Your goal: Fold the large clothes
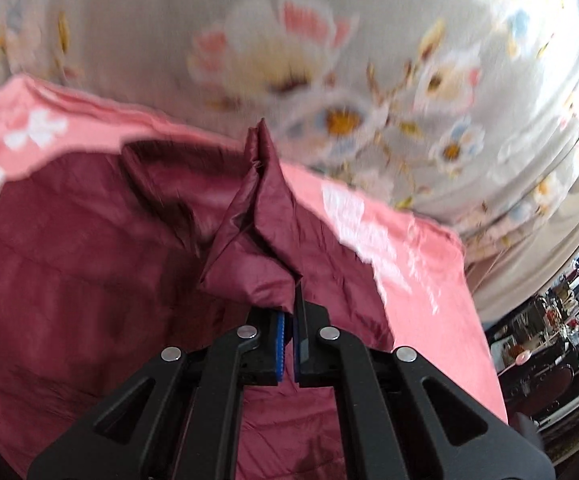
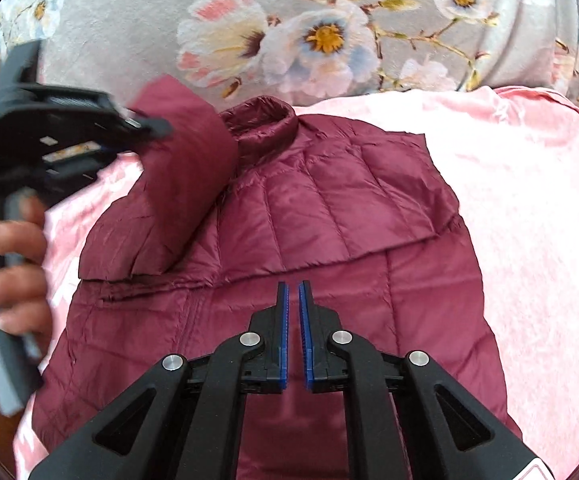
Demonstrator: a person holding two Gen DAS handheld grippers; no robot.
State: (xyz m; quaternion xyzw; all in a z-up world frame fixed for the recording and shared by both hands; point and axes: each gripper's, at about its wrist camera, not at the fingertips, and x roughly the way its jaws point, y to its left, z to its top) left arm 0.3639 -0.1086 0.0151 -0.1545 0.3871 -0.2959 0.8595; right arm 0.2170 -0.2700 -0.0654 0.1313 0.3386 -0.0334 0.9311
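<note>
One jacket [image 2: 289, 240]: maroon, quilted in stitched panels, slightly shiny shell, stand-up collar at the far end. It lies flat on one pink blanket [image 2: 529, 220], fuzzy pile with white print, and that sits on a grey floral bedspread [image 2: 129, 40] with big white, pink and blue blossoms, velvety look.

Two sleeves visible. The one on the picture's right is folded across the chest, flat, with a straight edge. The other one [image 2: 181, 160] is lifted off the body and bent over toward the middle.

Two grippers, both black with blue ribbed pads.
- Left gripper [image 1: 289, 320]: jaws clenched on a bunched, creased fold of the sleeve; fabric peaks up out of the pads in the left wrist view. That view is motion-blurred. A hand [image 2: 13, 264] on its grey handle shows in the right wrist view.
- Right gripper [image 2: 293, 312]: jaws slightly apart, a narrow gap, nothing between them; it hovers over the lower middle of the jacket, not touching as far as I can see.

Dark clutter at the far right of the left wrist view, too small to identify.
</note>
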